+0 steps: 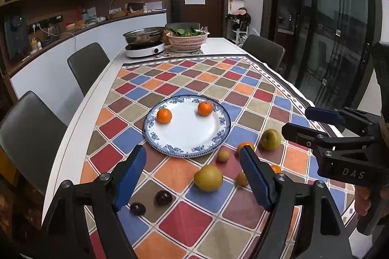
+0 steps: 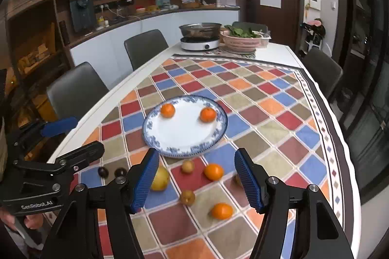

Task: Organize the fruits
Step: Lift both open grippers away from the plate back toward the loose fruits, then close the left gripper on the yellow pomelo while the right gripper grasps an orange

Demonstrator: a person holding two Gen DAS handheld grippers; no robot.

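Observation:
A blue-and-white plate [image 1: 218,134] [image 2: 155,137] sits on the checkered cloth and holds two oranges [image 1: 164,115] [image 1: 205,108] [image 2: 167,110] [image 2: 208,114]. In front of it lie loose fruits: two yellow-green pears [image 1: 208,177] [image 1: 270,139], two dark plums [image 1: 163,197] [image 1: 137,208], small yellow fruits [image 1: 223,155] [image 2: 187,166] and oranges [image 2: 213,171] [image 2: 221,211]. My left gripper [image 1: 192,176] is open and empty above the near fruits. My right gripper [image 2: 195,181] is open and empty above the loose fruits; it also shows in the left wrist view [image 1: 295,121].
A pot on an induction cooker [image 1: 145,44] and a pink basket of greens [image 1: 187,40] stand at the table's far end. Dark chairs [image 1: 87,66] [image 1: 26,134] line the left side, one chair [image 1: 263,49] on the right. The table edge [image 2: 350,161] is close on the right.

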